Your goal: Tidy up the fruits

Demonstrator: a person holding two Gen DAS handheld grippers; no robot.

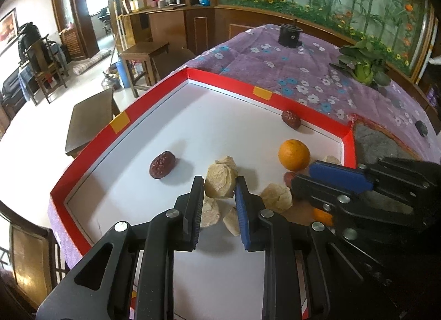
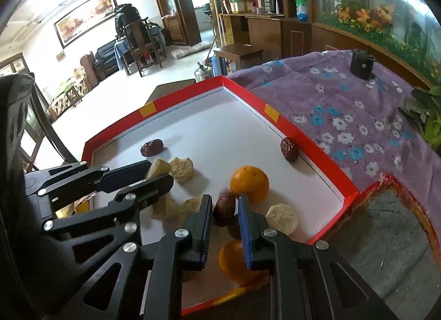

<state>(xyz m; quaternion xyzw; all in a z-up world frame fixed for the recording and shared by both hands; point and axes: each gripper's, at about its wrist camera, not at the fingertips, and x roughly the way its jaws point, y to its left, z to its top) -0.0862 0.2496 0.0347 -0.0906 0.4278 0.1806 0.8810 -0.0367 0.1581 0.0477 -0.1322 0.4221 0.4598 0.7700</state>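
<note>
In the left wrist view, a red-rimmed tray (image 1: 303,100) fills mid-frame. At centre left lies a red date (image 1: 162,164). At lower centre the left gripper (image 1: 219,186) is clenched on a pale beige fruit (image 1: 220,182), more pale pieces just beside it. Right of centre sits an orange (image 1: 293,154).

In the right wrist view, the right gripper (image 2: 225,209) at lower centre grasps a dark date (image 2: 223,208), the orange touching behind.
</note>
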